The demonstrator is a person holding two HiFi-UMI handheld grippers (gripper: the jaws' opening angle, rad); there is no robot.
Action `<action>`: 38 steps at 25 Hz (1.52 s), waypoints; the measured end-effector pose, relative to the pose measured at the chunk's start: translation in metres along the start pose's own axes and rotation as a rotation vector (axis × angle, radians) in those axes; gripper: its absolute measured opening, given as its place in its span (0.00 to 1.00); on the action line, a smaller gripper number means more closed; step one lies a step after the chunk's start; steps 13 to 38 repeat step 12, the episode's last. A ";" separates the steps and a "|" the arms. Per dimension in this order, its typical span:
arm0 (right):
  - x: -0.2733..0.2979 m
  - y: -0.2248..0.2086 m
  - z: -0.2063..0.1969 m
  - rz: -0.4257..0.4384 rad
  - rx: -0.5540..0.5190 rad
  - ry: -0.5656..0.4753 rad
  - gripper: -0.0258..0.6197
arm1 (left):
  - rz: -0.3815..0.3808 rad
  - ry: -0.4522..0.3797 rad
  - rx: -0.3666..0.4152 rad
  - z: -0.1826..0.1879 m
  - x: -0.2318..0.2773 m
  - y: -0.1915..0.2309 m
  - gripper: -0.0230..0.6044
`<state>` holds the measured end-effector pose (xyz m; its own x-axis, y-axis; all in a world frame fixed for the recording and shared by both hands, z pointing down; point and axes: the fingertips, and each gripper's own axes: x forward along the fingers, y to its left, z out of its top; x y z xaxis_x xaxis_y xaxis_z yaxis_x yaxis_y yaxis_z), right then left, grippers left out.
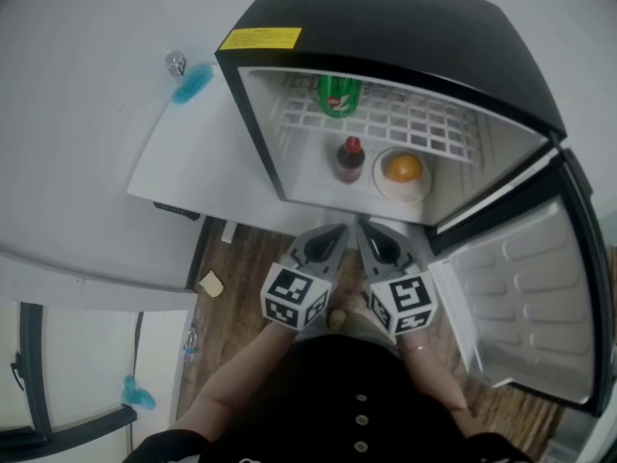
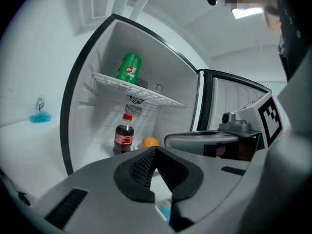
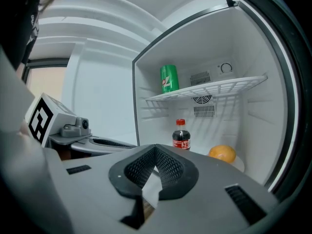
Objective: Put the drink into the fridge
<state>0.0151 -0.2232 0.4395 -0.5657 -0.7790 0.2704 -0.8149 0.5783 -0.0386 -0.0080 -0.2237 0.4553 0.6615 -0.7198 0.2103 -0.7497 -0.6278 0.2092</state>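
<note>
The cola bottle [image 1: 349,159] is seen upright on the floor of the open fridge [image 1: 386,27], just left of an orange [image 1: 403,168] laid in a white dish [image 1: 381,185]. A green can [image 1: 338,95] is stood on the wire shelf [image 1: 424,119] above. The left gripper [image 1: 335,230] and right gripper [image 1: 366,228] are held side by side near the opening, well apart from the bottle. Both pairs of jaws are pressed together, with nothing pinched. The door [image 1: 525,297] is swung wide at the right.

White wall [image 3: 102,91], wooden floor [image 1: 246,278], bright ceiling light [image 2: 249,12].
</note>
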 end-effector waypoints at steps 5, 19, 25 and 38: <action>0.005 0.000 0.000 -0.005 0.010 0.001 0.05 | 0.009 0.009 0.012 -0.001 0.000 0.005 0.04; 0.010 0.002 0.002 -0.003 0.002 0.001 0.05 | -0.026 -0.011 0.016 0.007 0.004 0.006 0.05; 0.010 0.002 0.002 -0.003 0.002 0.001 0.05 | -0.026 -0.011 0.016 0.007 0.004 0.006 0.05; 0.010 0.002 0.002 -0.003 0.002 0.001 0.05 | -0.026 -0.011 0.016 0.007 0.004 0.006 0.05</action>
